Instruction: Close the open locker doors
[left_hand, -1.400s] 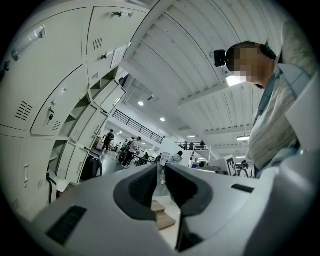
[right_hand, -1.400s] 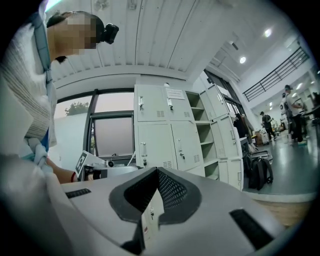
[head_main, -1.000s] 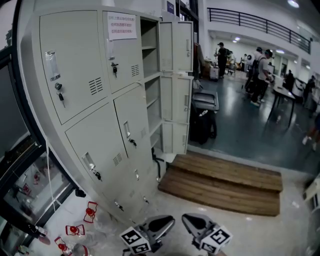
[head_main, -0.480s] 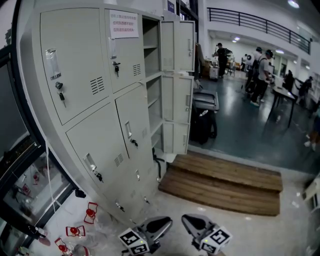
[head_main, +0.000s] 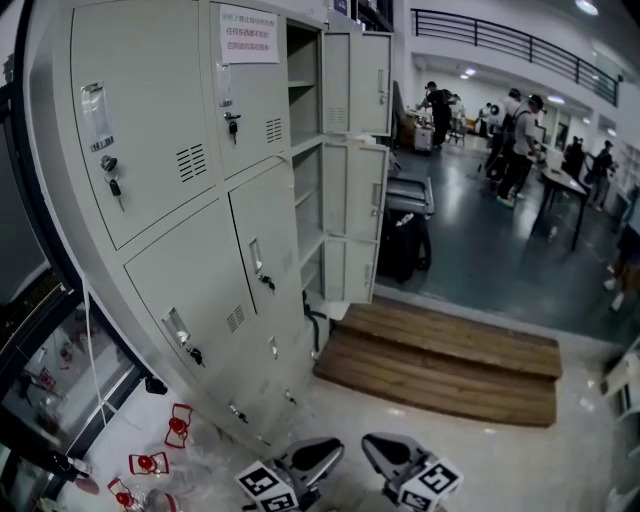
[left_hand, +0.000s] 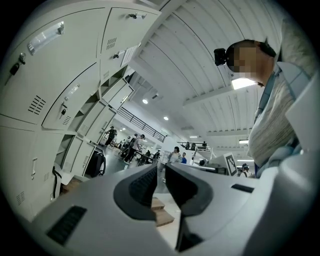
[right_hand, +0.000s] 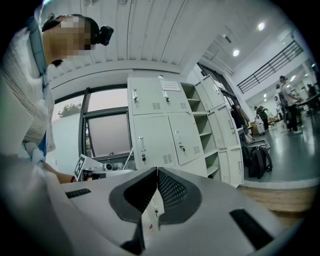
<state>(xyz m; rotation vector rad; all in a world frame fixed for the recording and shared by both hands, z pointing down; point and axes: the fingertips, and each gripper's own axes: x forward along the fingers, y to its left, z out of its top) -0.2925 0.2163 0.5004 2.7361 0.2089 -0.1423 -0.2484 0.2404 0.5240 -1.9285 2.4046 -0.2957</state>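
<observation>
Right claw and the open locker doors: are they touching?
Apart. The head view shows the right claw at the picture's bottom edge, with bare floor and the wooden platform between it and the open locker doors.

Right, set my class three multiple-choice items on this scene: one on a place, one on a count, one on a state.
1. Where does the wooden platform lie relative to the locker?
A on top of it; B on the floor beside it; C inside it.
2. How many open doors does it have?
A one; B three; C five.
3. How do the jaws of the right tool stand?
A shut, empty; B wide open; C shut on a key.

Answers:
1 B: the head view shows it on the floor at the locker's base.
2 B: the right column's top, middle and bottom doors stand open.
3 A: the tips meet with nothing between them.
</observation>
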